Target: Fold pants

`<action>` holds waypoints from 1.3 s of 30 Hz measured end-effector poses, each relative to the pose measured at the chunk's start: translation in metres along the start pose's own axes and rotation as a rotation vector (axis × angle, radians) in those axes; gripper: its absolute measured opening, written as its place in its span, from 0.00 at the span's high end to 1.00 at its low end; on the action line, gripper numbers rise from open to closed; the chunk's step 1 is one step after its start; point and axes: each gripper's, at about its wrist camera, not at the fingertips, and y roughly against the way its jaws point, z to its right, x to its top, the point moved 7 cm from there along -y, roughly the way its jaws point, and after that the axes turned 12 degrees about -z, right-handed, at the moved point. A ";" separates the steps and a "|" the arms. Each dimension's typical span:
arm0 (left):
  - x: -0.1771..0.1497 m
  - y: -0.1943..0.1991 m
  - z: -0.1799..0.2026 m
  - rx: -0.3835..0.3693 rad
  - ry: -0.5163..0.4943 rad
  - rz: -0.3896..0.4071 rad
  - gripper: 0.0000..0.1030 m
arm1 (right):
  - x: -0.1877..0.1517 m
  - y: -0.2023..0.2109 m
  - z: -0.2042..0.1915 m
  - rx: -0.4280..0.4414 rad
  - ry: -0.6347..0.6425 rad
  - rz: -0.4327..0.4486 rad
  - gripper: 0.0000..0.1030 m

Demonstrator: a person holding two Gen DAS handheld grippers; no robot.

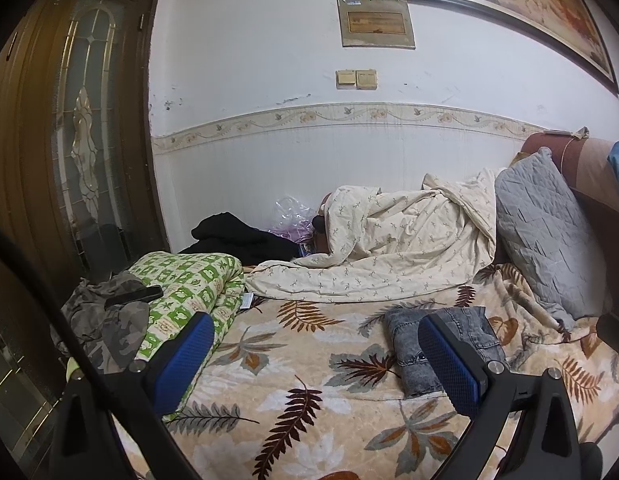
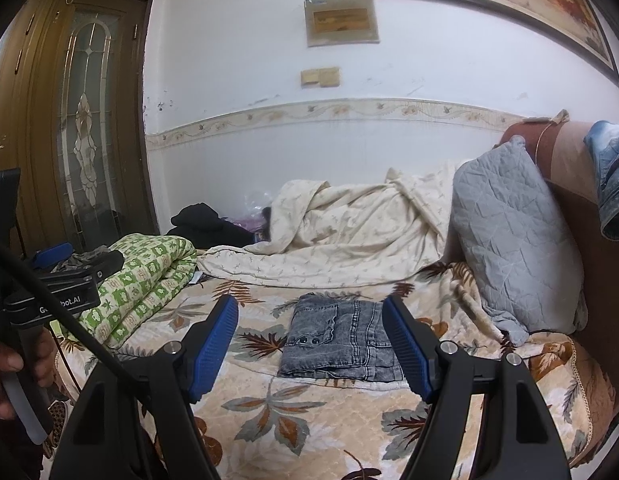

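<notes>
Through my left wrist camera I see the left gripper [image 1: 315, 360] with its blue-padded fingers [image 1: 189, 354] spread wide and nothing between them, hovering above the leaf-patterned blanket [image 1: 293, 364] that covers the bed. The folded grey jeans [image 1: 405, 344] lie on that blanket, partly hidden behind my right-hand finger. To the left sits a folded green-and-white quilt [image 1: 181, 292], with a camouflage garment [image 1: 105, 320] beside it and a dark phone-like object [image 1: 135, 295] resting on top. Farther back, a cream duvet [image 1: 389, 240] is bunched against the wall, black clothing [image 1: 237, 236] lies left of it, and a grey quilted pillow [image 1: 545, 232] leans on the headboard [image 1: 589, 168].
</notes>
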 end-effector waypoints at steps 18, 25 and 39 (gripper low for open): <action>-0.006 -0.016 0.005 -0.014 -0.018 -0.033 0.00 | -0.004 -0.011 -0.004 0.004 -0.001 -0.022 0.27; -0.034 -0.115 0.034 -0.193 -0.056 -0.267 0.00 | -0.017 -0.065 0.043 0.033 -0.067 -0.113 0.27; -0.075 -0.361 0.119 -0.446 0.146 -0.750 0.01 | -0.068 -0.335 0.201 0.189 -0.457 -0.526 0.27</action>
